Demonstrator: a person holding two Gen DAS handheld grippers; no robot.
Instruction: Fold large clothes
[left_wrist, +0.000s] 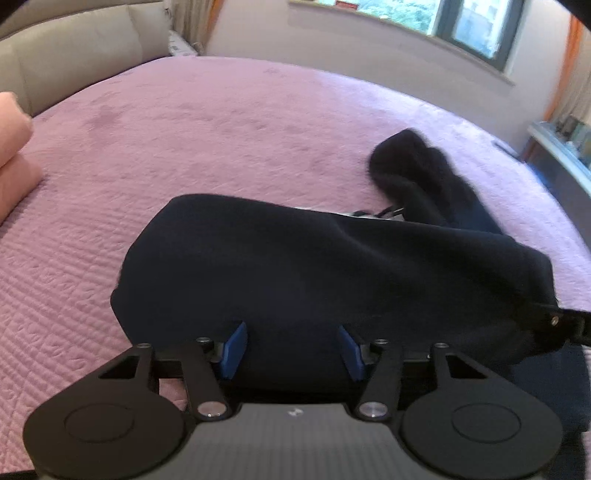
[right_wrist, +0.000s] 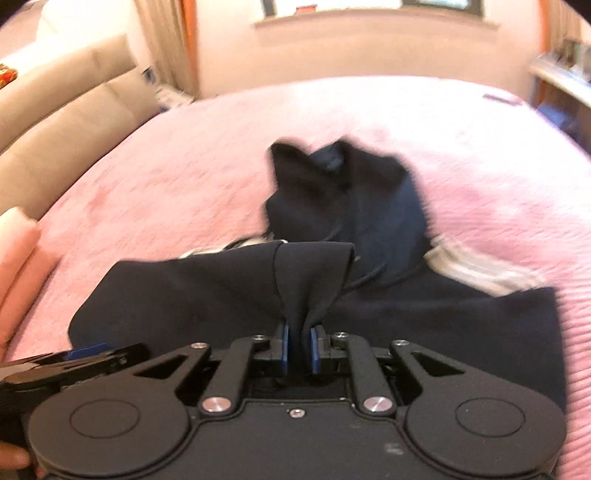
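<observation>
We see a bed (left_wrist: 184, 140) under a pink quilted cover, a beige headboard (left_wrist: 81, 55) along its far left edge. A dark navy hooded sweatshirt (left_wrist: 314, 266) lies across the near side, hood (right_wrist: 351, 192) bunched toward the middle. Our right tool (right_wrist: 298, 350) pinches a fold of its fabric. Our left tool (left_wrist: 291, 349) stands spread, pads apart over the cloth, gripping nothing.

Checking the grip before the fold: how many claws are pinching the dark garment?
1: the right claw pinches a bunched fold of the dark garment. The left claw stands open over it.
</observation>
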